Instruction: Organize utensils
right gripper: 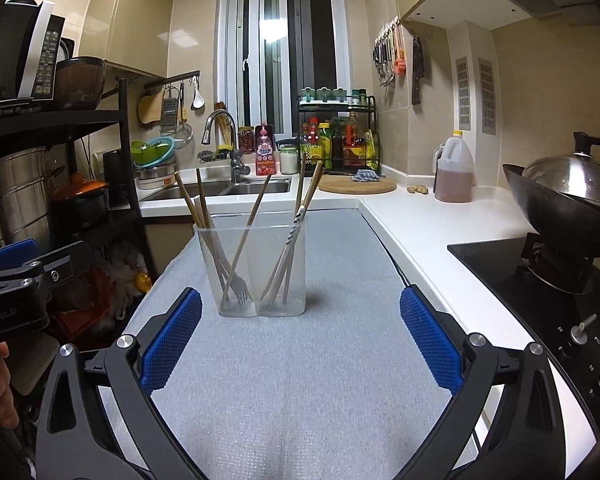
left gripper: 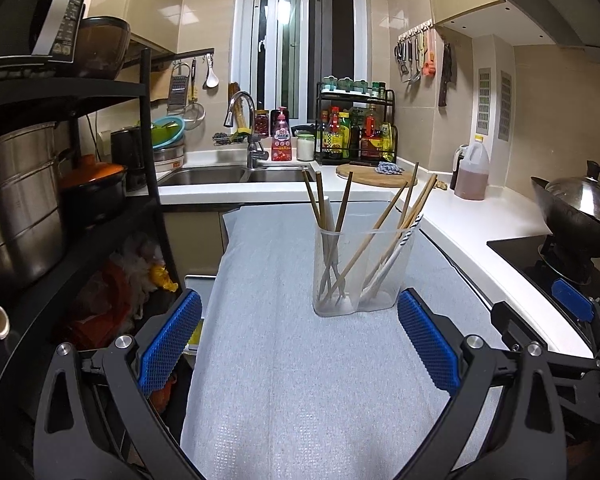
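Both grippers spread wide, nothing between the pads; left gripper (left gripper: 300, 344) and right gripper (right gripper: 300, 340) sit short of the clear holder (right gripper: 256, 268), which stands upright just ahead of the fingertips on the grey mat (right gripper: 300, 400); chopsticks (right gripper: 256, 224), fork (right gripper: 240, 292) and striped utensil (right gripper: 290, 240) already sit inside; looks finished, so keep the fingers clear of the leaning tops.

Small kitchen, beige tiled walls (right gripper: 424, 148), white-framed window (right gripper: 284, 52) dark outside with a lamp glare. White L-shaped countertop (right gripper: 432, 216), steel sink (right gripper: 220, 189) and faucet (right gripper: 220, 128) below the window. Black shelf rack (left gripper: 100, 92) at left, black cooktop (right gripper: 540, 280) with wok (right gripper: 560, 196) at right.
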A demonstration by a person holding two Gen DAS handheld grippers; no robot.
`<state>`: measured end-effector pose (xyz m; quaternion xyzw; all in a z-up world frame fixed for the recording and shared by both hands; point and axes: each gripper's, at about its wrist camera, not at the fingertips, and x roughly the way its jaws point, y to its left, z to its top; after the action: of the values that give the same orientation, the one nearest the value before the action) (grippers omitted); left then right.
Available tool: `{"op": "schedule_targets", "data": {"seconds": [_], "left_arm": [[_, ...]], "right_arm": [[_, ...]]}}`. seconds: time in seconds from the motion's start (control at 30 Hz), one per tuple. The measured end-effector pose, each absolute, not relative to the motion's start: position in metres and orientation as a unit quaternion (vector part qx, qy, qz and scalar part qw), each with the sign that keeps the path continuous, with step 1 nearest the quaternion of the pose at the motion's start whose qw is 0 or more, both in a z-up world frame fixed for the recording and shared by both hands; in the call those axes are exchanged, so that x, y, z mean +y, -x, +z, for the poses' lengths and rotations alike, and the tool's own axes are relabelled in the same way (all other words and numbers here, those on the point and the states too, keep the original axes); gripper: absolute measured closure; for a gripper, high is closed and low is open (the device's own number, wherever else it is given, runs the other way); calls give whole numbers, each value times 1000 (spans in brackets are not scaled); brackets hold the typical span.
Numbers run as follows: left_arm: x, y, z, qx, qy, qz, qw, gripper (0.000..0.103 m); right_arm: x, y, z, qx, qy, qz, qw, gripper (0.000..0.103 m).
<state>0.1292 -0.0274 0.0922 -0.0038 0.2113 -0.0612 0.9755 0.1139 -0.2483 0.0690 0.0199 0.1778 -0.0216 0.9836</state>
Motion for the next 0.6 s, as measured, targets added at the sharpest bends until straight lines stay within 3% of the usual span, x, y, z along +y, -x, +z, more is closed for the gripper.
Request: {"op": "schedule_targets", "data": {"seconds": [0.6], "left_arm": [[-26,-120,93,211,5,-50,976,8]], "right_arm": [[-249,-98,74,172,-23,-14,985,5]]}}
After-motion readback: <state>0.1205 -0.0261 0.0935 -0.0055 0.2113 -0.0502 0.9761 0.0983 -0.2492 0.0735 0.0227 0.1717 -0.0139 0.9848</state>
